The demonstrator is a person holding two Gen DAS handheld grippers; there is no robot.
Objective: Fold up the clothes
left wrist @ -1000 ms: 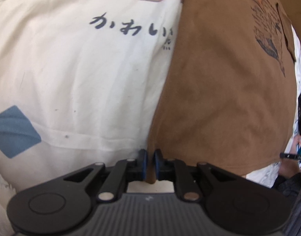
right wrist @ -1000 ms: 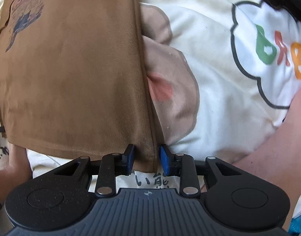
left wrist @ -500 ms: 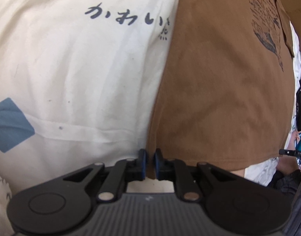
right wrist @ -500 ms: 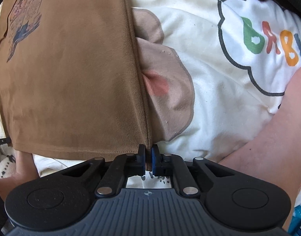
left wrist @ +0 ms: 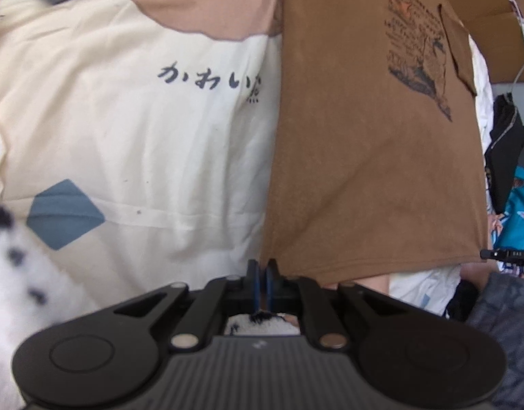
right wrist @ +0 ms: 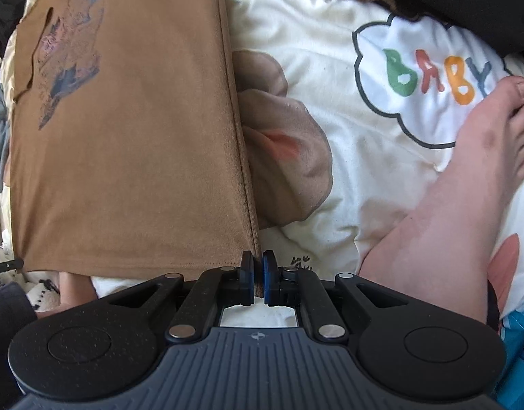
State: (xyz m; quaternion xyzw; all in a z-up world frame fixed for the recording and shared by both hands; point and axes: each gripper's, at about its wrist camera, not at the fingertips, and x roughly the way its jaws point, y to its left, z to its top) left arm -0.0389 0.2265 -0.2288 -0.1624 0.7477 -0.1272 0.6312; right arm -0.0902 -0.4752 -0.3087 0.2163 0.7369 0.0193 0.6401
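both tongs, left [left wrist: 263, 282] and right [right wrist: 258, 278], clamped on brown shirt [left wrist: 371, 157] hem corners. mid-fold: next, carry hem up to collar evenly.

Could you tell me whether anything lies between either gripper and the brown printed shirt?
Nothing visible does: the left gripper and right gripper are each shut on a bottom corner of the brown printed shirt.

A cream printed bed cover [right wrist: 330, 78] fills both frames; the brown shirt [right wrist: 132, 157] is spread on it at left of the right-wrist frame, a bare foot [right wrist: 494, 143] is rested at right.
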